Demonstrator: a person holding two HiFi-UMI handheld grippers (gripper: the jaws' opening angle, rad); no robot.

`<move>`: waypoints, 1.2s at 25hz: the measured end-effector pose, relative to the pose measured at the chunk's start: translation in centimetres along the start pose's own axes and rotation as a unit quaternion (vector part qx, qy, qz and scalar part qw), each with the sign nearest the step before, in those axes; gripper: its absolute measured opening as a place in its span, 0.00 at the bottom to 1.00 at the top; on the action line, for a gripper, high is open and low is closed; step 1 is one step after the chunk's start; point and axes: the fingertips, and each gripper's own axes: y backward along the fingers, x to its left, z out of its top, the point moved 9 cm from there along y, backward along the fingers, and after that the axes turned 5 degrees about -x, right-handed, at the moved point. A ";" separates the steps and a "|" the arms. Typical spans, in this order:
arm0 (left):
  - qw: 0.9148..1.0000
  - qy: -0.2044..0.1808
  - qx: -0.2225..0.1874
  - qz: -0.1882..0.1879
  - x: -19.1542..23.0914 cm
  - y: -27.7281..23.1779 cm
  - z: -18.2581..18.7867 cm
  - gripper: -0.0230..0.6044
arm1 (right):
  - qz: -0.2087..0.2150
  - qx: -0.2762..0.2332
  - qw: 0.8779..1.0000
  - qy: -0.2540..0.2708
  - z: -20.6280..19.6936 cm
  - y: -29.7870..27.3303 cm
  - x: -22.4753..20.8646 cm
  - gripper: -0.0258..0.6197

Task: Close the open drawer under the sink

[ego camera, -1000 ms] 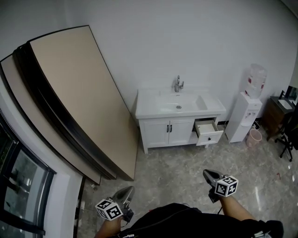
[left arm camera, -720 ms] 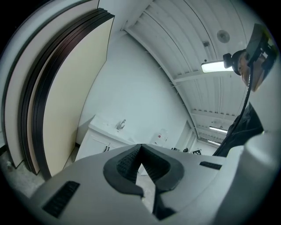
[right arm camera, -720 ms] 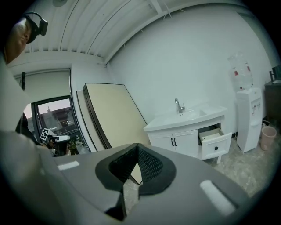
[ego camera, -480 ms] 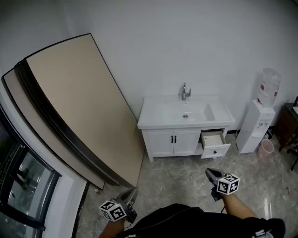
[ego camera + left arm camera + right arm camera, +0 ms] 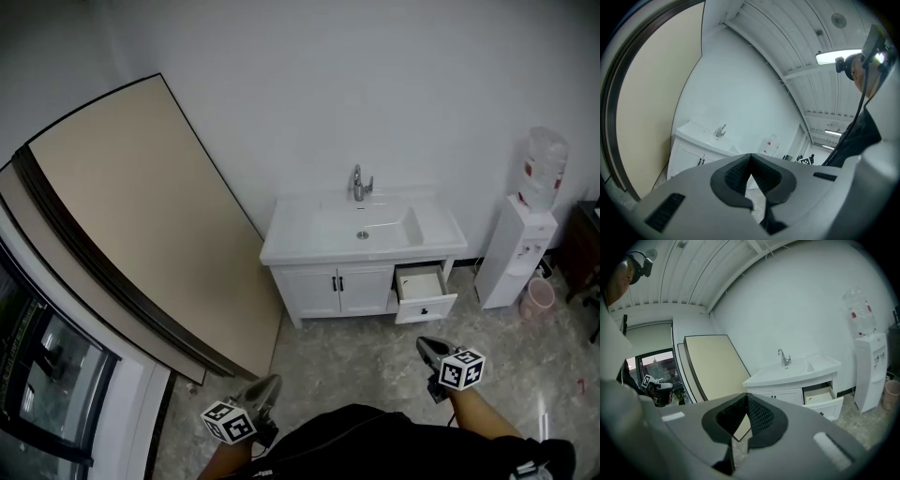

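A white sink cabinet (image 5: 328,286) stands against the far wall, with a basin and a tap on top. Its right-hand drawer (image 5: 424,298) is pulled out and looks empty inside. The same drawer (image 5: 826,401) shows in the right gripper view, well ahead of the jaws. My left gripper (image 5: 268,382) is low at the bottom left, shut and empty. My right gripper (image 5: 424,345) is at the bottom right, also shut and empty, some floor's length short of the drawer. In the left gripper view the cabinet (image 5: 691,152) lies far ahead past the closed left gripper (image 5: 750,158).
Large beige boards (image 5: 122,216) lean against the wall left of the cabinet. A white water dispenser (image 5: 520,248) and a pink bin (image 5: 537,298) stand to its right. A dark-framed window (image 5: 37,361) is at the far left. Grey marbled floor (image 5: 356,361) lies between me and the cabinet.
The sink cabinet has grown larger and nearer in the head view. Both grippers keep their places at the bottom of the view and stay shut.
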 end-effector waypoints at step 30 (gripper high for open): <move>0.994 0.014 0.028 -0.101 22.2 -10.5 12.7 0.04 | -0.109 -0.005 0.994 0.004 3.2 -18.1 2.3 0.04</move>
